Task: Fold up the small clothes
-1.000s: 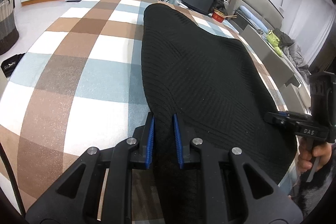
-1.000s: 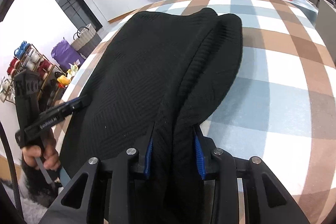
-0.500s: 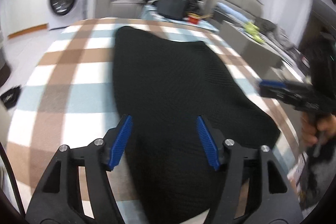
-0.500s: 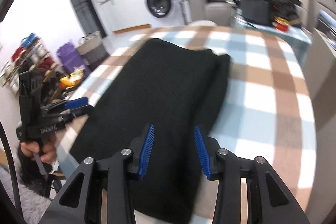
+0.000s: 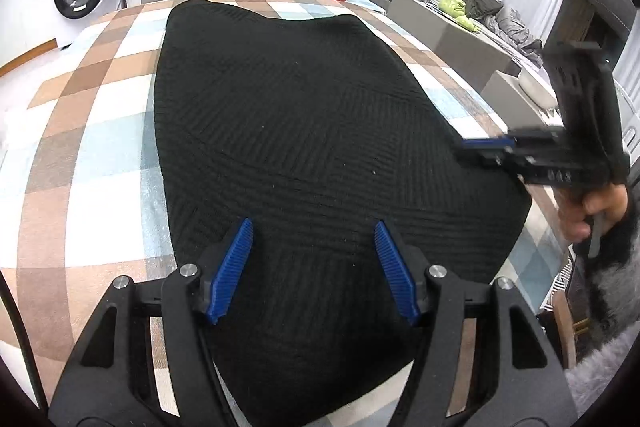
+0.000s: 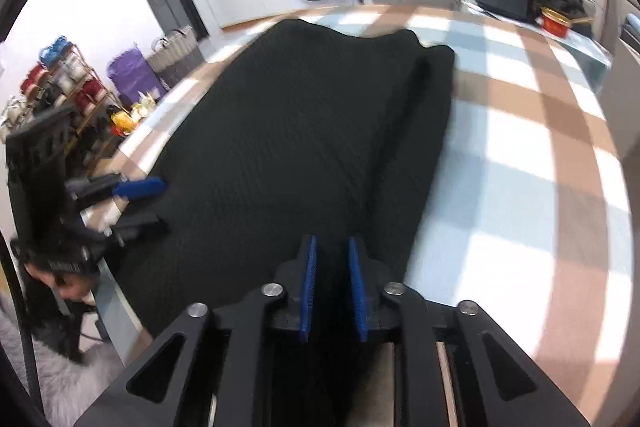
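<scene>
**Black knit folded lengthwise; both tools off the cloth**

The black ribbed knit garment [image 5: 304,147] lay flat on the brown, white and pale-blue checked tablecloth [image 5: 80,131], filling the centre of the left wrist frame and running from the lower edge up toward the top. In the right wrist view a doubled layer showed along the garment's right edge, one fold of cloth lying over another, so a lengthwise fold looked already made.

The left gripper [image 5: 314,269], at the bottom of its own frame, stood with jaws spread wide over the near hem, blue ribbed pads [image 5: 232,267] clear of the cloth, nothing between them. The right gripper [image 6: 333,287] showed its jaws drawn near together, having just been closing; dark knit lay under the narrow gap, but I could not tell whether any cloth was pinched. A hand [image 5: 588,211] held that tool at the right edge of the left view.

Handling, as I judged it: a soft, limp knit, thick enough to have some weight, likely to sag and stretch if lifted by one point. The ribbed surface ought to give the pads good bite. Best hold would be the two near corners of the hem, both layers taken together, then carried toward the far end.
</scene>
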`<state>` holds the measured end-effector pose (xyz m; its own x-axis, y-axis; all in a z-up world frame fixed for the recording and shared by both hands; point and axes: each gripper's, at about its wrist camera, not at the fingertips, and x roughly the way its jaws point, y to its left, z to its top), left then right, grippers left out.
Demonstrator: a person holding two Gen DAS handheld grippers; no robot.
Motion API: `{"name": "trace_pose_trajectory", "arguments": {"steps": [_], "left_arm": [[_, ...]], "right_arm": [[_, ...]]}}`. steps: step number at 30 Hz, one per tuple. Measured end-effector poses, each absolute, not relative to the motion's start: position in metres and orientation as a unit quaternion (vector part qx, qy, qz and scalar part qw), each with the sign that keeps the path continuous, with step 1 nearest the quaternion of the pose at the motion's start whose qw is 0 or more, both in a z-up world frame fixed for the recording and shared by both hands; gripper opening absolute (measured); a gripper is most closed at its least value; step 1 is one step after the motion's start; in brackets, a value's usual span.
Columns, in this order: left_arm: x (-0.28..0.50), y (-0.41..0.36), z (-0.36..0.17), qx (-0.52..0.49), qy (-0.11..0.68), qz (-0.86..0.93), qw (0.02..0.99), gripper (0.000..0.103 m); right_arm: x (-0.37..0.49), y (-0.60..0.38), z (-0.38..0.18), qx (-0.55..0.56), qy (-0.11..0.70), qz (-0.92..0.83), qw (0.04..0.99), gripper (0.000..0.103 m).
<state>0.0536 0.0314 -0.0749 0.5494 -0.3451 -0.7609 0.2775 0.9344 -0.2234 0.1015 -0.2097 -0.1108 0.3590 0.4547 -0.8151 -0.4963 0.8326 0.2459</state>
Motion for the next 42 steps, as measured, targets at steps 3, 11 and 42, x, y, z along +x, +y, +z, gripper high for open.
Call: {"name": "trace_pose_trajectory", "arguments": {"steps": [3, 11, 42], "left_arm": [[0.059, 0.031, -0.069, -0.040, 0.435, -0.183, 0.881, 0.065], [0.076, 0.018, -0.079, -0.012, 0.449, -0.181, 0.875, 0.067], [0.215, 0.061, -0.080, 0.001, 0.439, -0.122, 0.890, 0.067]], "right_arm": [[0.091, -0.218, -0.098, -0.017, 0.477, 0.290, 0.830, 0.020], [0.114, -0.192, -0.094, -0.023, 0.456, 0.290, 0.841, 0.021], [0.186, -0.181, -0.100, -0.015, 0.482, 0.257, 0.838, 0.023]]}}
